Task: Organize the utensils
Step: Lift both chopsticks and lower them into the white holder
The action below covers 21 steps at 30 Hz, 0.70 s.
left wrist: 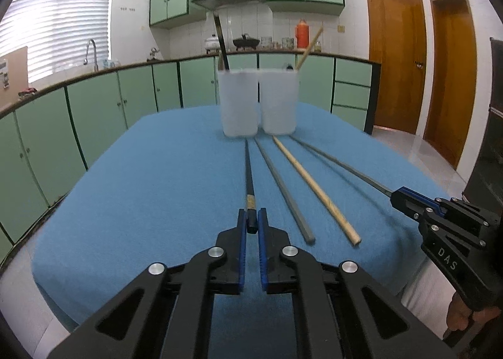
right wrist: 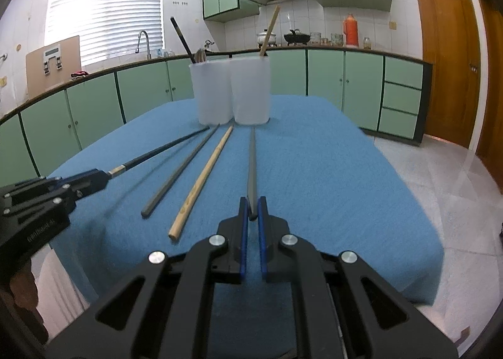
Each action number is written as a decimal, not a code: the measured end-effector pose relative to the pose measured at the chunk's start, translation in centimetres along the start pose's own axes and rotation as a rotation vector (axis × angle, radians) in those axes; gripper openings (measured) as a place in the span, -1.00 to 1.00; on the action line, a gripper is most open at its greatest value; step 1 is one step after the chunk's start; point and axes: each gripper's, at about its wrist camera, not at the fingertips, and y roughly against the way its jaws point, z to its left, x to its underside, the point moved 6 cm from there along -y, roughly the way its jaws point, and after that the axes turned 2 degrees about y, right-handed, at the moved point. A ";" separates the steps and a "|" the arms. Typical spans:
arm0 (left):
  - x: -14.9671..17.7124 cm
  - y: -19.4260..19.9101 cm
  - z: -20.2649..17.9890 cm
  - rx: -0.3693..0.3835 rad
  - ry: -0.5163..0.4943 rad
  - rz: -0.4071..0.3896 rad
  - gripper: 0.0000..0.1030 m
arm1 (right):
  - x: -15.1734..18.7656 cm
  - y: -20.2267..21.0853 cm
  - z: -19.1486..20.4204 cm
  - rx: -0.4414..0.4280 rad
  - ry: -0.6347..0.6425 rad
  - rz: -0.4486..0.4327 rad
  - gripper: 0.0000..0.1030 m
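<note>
Four chopsticks lie on the blue cloth (left wrist: 157, 186), pointing at two white cups (left wrist: 239, 101) (left wrist: 279, 100). My left gripper (left wrist: 251, 220) is shut on the near end of the black chopstick (left wrist: 248, 170). My right gripper (right wrist: 252, 209) is shut on the near end of a grey chopstick (right wrist: 252, 158). Between them lie another grey chopstick (left wrist: 283, 189) and a wooden chopstick (left wrist: 314, 189), both free. The left cup (right wrist: 213, 93) holds a black chopstick and the right cup (right wrist: 250, 90) holds a wooden one. The right gripper also shows in the left wrist view (left wrist: 399, 198), the left gripper in the right wrist view (right wrist: 100, 180).
The table's front and right edges drop to a tiled floor (right wrist: 440, 186). Green kitchen cabinets (left wrist: 94, 114) run behind the table. Wooden doors (left wrist: 396, 54) stand at the right.
</note>
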 end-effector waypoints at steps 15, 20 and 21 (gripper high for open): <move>-8.1 4.4 0.7 0.044 0.003 -0.198 -0.88 | -9.0 4.0 -0.9 -0.028 0.071 -0.138 -0.91; -11.1 4.8 1.2 0.050 -0.019 -0.245 -0.88 | -12.7 4.3 -1.1 -0.057 0.092 -0.155 -0.91; -11.7 4.8 1.3 0.052 -0.024 -0.250 -0.88 | -13.3 4.4 -1.0 -0.062 0.098 -0.159 -0.91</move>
